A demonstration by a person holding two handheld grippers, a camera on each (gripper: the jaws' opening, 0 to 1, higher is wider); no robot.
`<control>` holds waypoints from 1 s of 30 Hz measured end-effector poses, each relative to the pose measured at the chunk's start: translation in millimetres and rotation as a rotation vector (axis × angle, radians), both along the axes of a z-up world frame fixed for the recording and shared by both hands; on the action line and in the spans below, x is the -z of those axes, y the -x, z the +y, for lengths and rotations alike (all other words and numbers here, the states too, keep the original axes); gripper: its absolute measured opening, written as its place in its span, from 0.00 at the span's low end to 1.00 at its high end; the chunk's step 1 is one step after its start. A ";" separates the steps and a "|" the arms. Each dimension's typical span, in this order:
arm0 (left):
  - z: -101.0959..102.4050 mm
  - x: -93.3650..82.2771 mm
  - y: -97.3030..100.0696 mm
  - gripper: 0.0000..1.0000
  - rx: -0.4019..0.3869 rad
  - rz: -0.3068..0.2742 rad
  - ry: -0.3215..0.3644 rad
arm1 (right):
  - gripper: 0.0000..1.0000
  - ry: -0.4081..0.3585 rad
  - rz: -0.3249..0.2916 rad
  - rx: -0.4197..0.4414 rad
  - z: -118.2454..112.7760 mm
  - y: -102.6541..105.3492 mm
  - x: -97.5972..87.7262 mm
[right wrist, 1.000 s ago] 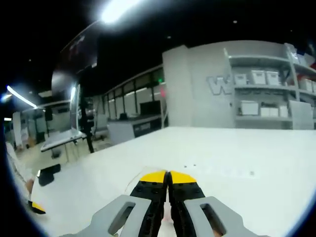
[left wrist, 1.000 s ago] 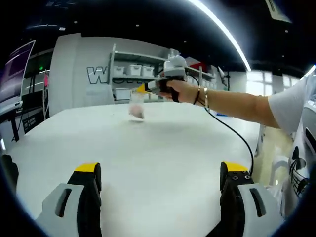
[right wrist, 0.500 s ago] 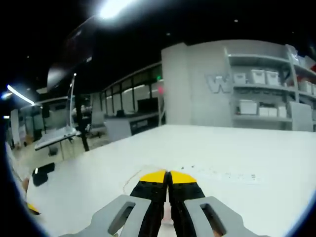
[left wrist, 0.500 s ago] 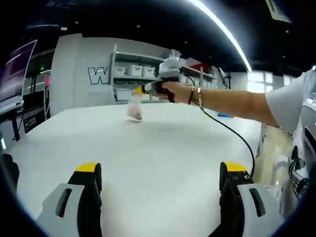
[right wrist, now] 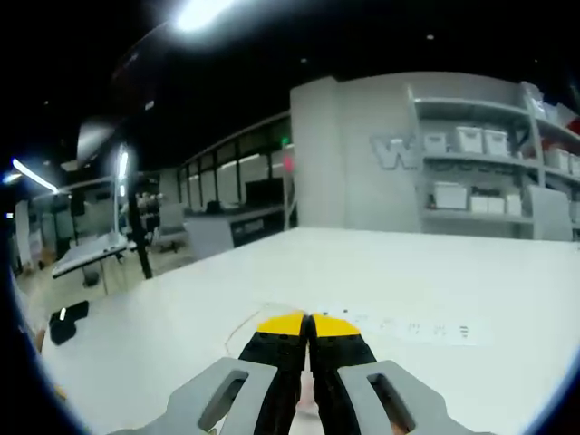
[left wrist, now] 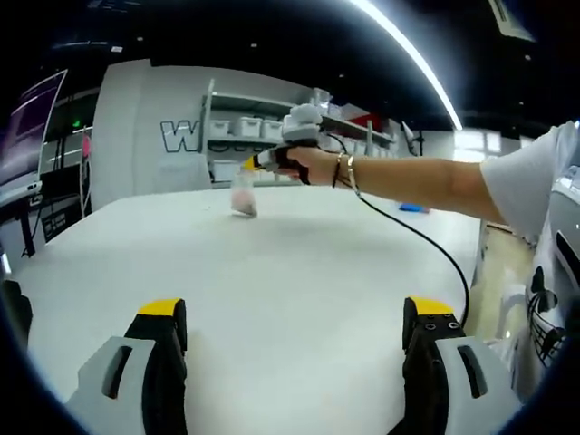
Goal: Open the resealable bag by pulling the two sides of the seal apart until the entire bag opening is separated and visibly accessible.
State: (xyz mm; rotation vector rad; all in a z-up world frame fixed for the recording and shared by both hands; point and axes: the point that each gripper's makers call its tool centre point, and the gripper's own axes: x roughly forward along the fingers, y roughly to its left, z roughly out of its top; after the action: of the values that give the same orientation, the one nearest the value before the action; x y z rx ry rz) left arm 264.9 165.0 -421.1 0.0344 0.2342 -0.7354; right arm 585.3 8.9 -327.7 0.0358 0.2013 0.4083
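left gripper (left wrist: 288, 331): low over table (left wrist: 299, 272), jaws wide, nothing between, free for second side | right gripper (left wrist: 248, 165): far, clamped on bag (left wrist: 242, 193) top, bag hanging, base at table, presumably positioned for pull-apart

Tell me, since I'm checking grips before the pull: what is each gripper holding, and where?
The right gripper is shut on the top edge of the bag, which hangs down to the table. The left gripper is open, holding nothing.
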 end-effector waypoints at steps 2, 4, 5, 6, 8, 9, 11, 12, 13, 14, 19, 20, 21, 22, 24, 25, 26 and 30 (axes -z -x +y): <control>-0.4 0.4 0.0 0.98 0.000 0.001 0.000 | 0.00 -0.001 0.001 0.005 -0.9 -1.1 0.9; -0.2 0.6 -0.3 0.98 0.000 0.001 -0.001 | 0.00 -0.001 0.000 0.011 -2.5 -4.9 0.0; -0.1 0.7 -0.3 0.98 -0.001 0.001 -0.001 | 0.00 -0.001 0.000 0.014 -3.3 -6.7 -0.7; 0.2 0.8 -0.6 0.98 -0.002 0.002 0.000 | 0.00 0.000 0.000 0.017 -3.5 -7.4 -1.1; 1.0 1.1 -1.1 0.98 -0.004 0.002 0.000 | 0.00 0.002 0.000 0.023 -4.7 -11.6 -3.0; 1.6 1.4 -1.4 0.98 -0.006 0.003 -0.001 | 0.00 0.003 0.000 0.027 -5.2 -14.3 -4.1; 2.4 1.5 -1.7 0.98 -0.008 0.003 -0.001 | 0.00 0.005 -0.004 0.032 -5.1 -20.0 -5.9; 2.6 1.5 -1.8 0.98 -0.008 0.002 -0.001 | 0.00 0.009 -0.005 0.035 -4.7 -20.4 -6.0; 2.9 1.5 -1.8 0.98 -0.009 0.002 -0.002 | 0.00 0.017 -0.009 0.037 -4.2 -21.5 -6.3; 3.0 1.5 -1.8 0.98 -0.009 0.002 -0.002 | 0.00 0.026 -0.014 0.041 -3.7 -22.0 -6.0; 3.2 1.5 -1.2 0.98 -0.009 0.001 -0.003 | 0.00 0.044 -0.023 0.059 -4.9 -29.7 -4.5; 3.2 1.2 -1.1 0.98 -0.009 0.000 -0.003 | 0.00 0.044 -0.021 0.059 -5.0 -33.0 -4.2; 3.1 0.9 -1.0 0.98 -0.009 -0.001 -0.002 | 0.00 0.052 -0.022 0.059 -4.0 -35.2 -2.8; 3.0 0.8 -0.8 0.98 -0.009 -0.002 -0.003 | 0.00 0.058 -0.023 0.059 -3.5 -35.9 -2.1; 2.8 0.8 -0.6 0.98 -0.009 -0.004 -0.005 | 0.00 0.073 -0.030 0.059 -1.0 -35.7 -0.3; 2.5 0.8 -0.4 0.98 -0.008 -0.004 -0.005 | 0.00 0.075 -0.032 0.057 1.2 -35.6 1.1; 2.1 0.6 -0.1 0.98 -0.007 -0.004 -0.005 | 0.00 0.075 -0.032 0.054 3.7 -35.3 2.6; 1.7 -0.3 0.5 0.98 -0.007 -0.008 -0.006 | 0.00 0.085 -0.026 0.025 18.2 -31.8 14.0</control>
State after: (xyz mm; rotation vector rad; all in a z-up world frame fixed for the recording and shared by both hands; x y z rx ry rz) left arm 264.4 166.7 -420.8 0.0423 0.2284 -0.7279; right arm 617.2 27.0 -341.7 -0.0500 0.1924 0.3748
